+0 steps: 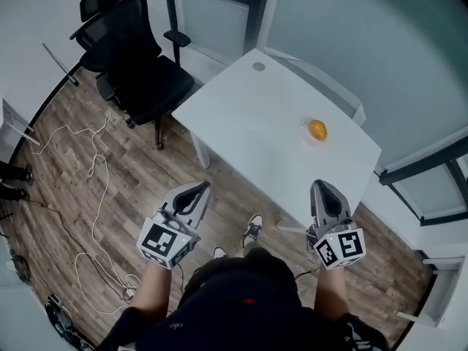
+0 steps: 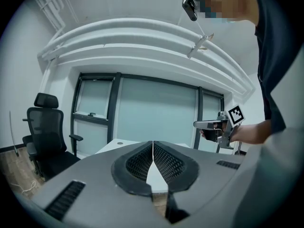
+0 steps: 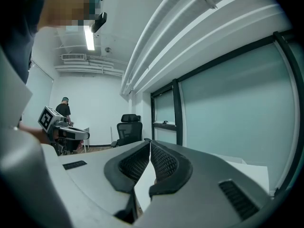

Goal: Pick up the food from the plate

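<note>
An orange piece of food [image 1: 317,129] lies on a small clear plate [image 1: 306,131] near the right end of the white table [image 1: 256,115] in the head view. My left gripper [image 1: 199,189] hovers over the floor, short of the table's near edge, its jaws shut with nothing between them. My right gripper [image 1: 324,189] is held at the table's near right edge, below the plate, also shut and empty. In the left gripper view the shut tips [image 2: 152,144] point at the table, and the right gripper [image 2: 209,124] shows at the side. The right gripper view shows its tips [image 3: 149,141] touching.
A black office chair [image 1: 135,61] stands left of the table. White cable [image 1: 95,196] trails across the wooden floor. Glass partitions [image 1: 351,35] run behind the table. A small round disc [image 1: 258,67] sits at the table's far corner. A person [image 3: 63,109] stands far across the room.
</note>
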The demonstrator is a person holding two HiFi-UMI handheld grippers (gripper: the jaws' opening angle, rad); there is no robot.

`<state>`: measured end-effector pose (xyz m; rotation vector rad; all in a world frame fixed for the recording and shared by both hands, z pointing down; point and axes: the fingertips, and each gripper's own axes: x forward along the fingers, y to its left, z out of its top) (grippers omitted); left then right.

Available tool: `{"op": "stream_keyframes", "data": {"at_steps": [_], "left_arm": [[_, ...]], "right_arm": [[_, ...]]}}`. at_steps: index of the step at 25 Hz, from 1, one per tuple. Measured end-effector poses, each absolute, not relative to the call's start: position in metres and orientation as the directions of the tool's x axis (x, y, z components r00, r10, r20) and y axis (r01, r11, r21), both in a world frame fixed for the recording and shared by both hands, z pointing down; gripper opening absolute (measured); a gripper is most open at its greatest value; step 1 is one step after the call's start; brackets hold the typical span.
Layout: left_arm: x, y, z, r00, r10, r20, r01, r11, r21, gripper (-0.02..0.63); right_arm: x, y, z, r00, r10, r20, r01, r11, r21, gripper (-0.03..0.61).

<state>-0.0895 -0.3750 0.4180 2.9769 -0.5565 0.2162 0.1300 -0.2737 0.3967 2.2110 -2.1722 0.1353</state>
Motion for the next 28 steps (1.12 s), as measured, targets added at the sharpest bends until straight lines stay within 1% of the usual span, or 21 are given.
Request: {"op": "stream_keyframes", "data": {"at_steps": [6,10,13,15,18,22,27,28], "left_arm": [[-0.023,-0.402,0.409,0.937,-0.31,0.16,-0.323,-0.944,0.067,0.023],[0.041,-0.422,0.396,0.947,-0.281,0.157,-0.293,-0.954,0.058,0.023],[0.098,-0.435,0.395,0.953,-0.252,0.169,-0.264,-0.963,0.052,0.023],[0.13,-0.442,0.399,0.952,-0.24,0.19,-0.256,-0.964,0.068,0.023],[0.166,-0.446,0.404,0.955,-0.21,0.209,-0.236,-0.966,0.104,0.023],[0.201,-0.454,0.423,0.952,-0.166,0.258,-0.2,-0.973,0.112,0.023],[0.233,-0.477,0.447,0.949,-0.127,0.289,-0.167,-0.979,0.117,0.023],[0.238,-0.48,0.454,0.949,-0.114,0.295,-0.158,-0.979,0.129,0.023]], "right_arm": [[0.189,-0.303,0.397,0.034,-0.998,0.061,-0.999,-0.036,-0.029,0.026],[0.256,-0.314,0.388,0.127,-0.992,0.021,-0.991,-0.128,-0.029,0.026],[0.317,-0.321,0.392,0.183,-0.983,0.022,-0.982,-0.184,-0.038,0.026],[0.348,-0.327,0.4,0.19,-0.981,0.038,-0.98,-0.191,-0.046,0.026],[0.375,-0.338,0.417,0.173,-0.982,0.075,-0.982,-0.177,-0.058,0.026],[0.396,-0.357,0.445,0.151,-0.979,0.136,-0.984,-0.162,-0.075,0.028],[0.417,-0.384,0.478,0.157,-0.964,0.214,-0.985,-0.168,-0.034,0.03],[0.419,-0.39,0.485,0.152,-0.96,0.234,-0.987,-0.162,-0.021,0.04]]}}
